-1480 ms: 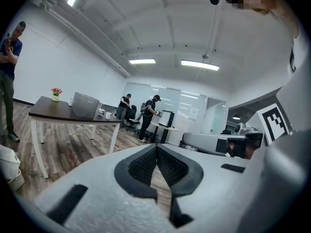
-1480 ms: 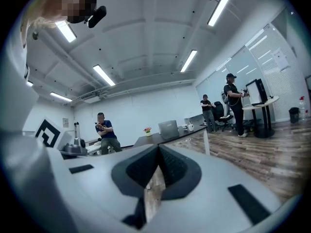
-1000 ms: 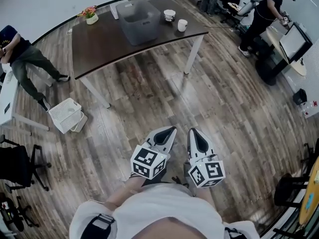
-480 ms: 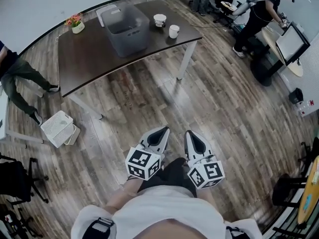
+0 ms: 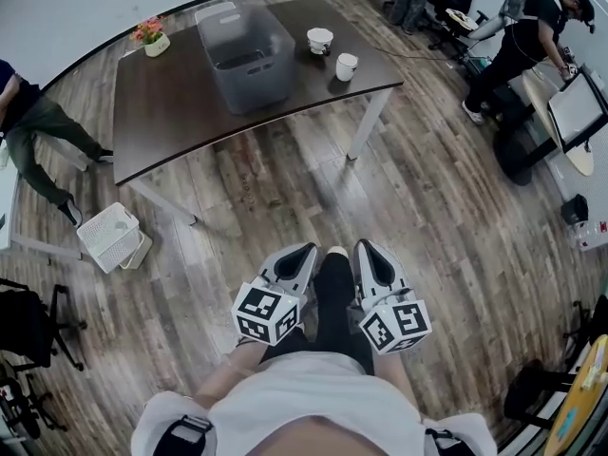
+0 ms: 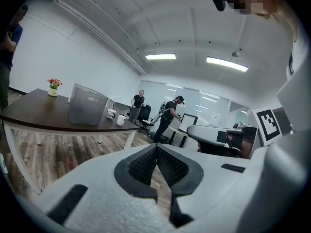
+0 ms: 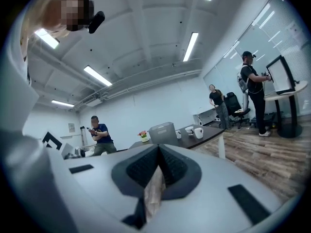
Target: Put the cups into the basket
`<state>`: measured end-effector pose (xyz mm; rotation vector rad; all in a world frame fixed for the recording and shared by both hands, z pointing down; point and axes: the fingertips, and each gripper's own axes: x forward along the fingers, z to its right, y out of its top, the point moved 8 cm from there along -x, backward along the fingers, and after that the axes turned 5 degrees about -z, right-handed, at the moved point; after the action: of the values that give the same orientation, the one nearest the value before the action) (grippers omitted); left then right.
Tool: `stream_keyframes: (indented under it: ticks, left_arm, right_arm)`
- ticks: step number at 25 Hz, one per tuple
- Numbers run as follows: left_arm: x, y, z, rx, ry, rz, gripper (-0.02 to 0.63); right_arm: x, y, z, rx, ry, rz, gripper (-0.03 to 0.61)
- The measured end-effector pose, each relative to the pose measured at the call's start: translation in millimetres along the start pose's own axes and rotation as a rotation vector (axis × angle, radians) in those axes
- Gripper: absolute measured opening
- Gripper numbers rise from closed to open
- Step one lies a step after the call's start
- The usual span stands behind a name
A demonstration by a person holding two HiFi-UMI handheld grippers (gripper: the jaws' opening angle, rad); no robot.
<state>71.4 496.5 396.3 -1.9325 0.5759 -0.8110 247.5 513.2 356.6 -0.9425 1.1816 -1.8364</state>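
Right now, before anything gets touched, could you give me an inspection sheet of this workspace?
Surface: dark table on a wooden floor.
Job's things: grey basket on the table; farther cup and nearer cup stand beside it, outside it.
Clutter: flower pot at the table's far corner; white crate on the floor.
Grippers: left gripper and right gripper, jaws together, nothing held, well short of the table.
Cables: thin dark line on the floor, perhaps a cable.
Surroundings: person at left, person at right, screen.

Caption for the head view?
Left gripper and right gripper, both shut and empty, face a table holding a basket and two cups.
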Motion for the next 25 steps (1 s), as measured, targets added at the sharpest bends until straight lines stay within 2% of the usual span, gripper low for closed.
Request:
stream_keyframes:
  ticks: [7,11,15,21,25]
  left_arm:
    - [78.6,37.7,-18.3,0.001,0.058,0.035,0.009]
    - [132.7,68.0,-29.8,0.004,0.103,0.076,0.009]
    - [185.9,91.6,-39.0,-0.011,0.127,0.123,0.009]
    - [232.2,118.5,-53.0,0.042,0.194,0.143,0.009]
    - [240.0,119.5,-68.4,0.001,0.244,0.111,0.009]
  right_arm:
    - [64.5,40.5,82.5,-0.016,0.041,0.001,0.012]
    - [108.5,77.1,132.1,-0.057,0.1,0.016,0.012]
    - [153.8,97.5,173.5,-0.105,0.161,-0.014,0.012]
    - [209.6,108.7,206.1,-0.117,0.254,-0.053,0.012]
    - [234.3,108.4,213.3,-0.075,0.293,-0.08,0.012]
